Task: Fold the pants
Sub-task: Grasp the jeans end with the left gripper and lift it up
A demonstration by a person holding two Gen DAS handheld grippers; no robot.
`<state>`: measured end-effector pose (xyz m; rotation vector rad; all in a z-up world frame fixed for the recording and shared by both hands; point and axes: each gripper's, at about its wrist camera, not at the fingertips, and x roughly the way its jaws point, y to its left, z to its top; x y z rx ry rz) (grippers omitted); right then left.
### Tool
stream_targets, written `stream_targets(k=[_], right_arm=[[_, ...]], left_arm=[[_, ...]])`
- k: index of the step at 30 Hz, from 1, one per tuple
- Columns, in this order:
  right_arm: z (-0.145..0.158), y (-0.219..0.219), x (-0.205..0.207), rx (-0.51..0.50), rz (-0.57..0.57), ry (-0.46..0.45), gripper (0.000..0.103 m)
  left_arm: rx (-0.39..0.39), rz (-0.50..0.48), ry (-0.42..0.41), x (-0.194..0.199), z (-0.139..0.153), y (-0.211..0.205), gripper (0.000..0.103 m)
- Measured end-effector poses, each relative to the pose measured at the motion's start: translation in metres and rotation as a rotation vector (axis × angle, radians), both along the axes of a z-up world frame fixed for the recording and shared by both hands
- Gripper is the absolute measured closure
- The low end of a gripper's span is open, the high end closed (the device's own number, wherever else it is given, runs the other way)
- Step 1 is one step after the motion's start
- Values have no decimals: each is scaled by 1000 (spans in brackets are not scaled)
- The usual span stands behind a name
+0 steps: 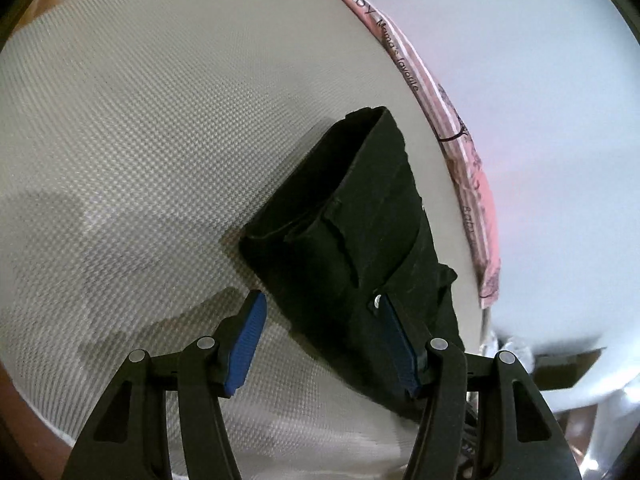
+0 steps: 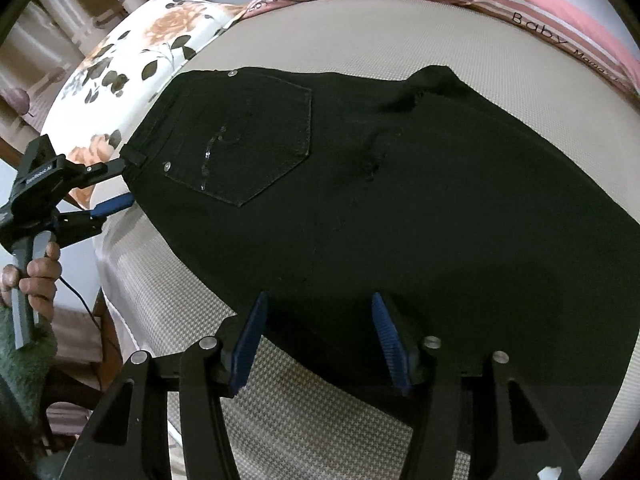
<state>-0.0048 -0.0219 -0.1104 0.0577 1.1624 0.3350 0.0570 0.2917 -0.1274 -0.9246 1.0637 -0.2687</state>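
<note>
Black jeans (image 2: 360,184) lie flat on a beige textured mattress (image 2: 360,40), folded lengthwise, back pocket (image 2: 248,140) up, waistband toward the left. In the left wrist view the pants (image 1: 352,232) run away from me toward the bed's far edge. My left gripper (image 1: 318,304) is open, its jaws straddling the waistband end; it also shows in the right wrist view (image 2: 116,184) at the waistband corner. My right gripper (image 2: 318,304) is open, its jaws over the near edge of the pants.
A floral pillow (image 2: 132,60) lies at the head of the bed, left. A pink striped blanket (image 2: 540,12) runs along the far edge by a pale wall (image 1: 540,80). A hand (image 2: 36,280) holds the left gripper's handle beyond the bed's left edge.
</note>
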Motion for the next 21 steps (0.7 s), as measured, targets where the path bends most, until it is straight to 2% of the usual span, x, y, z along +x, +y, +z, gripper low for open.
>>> stream_targets(k=[4,10,21], right_arm=[[4,-3,1,6,-19,-4,51],[9,-11,6,5,-64,-16,50],[5,-24,13,23,-137,7,50]], left_arm=[[-52,1,30,6,-15,3,44],[-126,-1,3,9,-22,8,44],[-177,-20,-52,30,-25,9,38]])
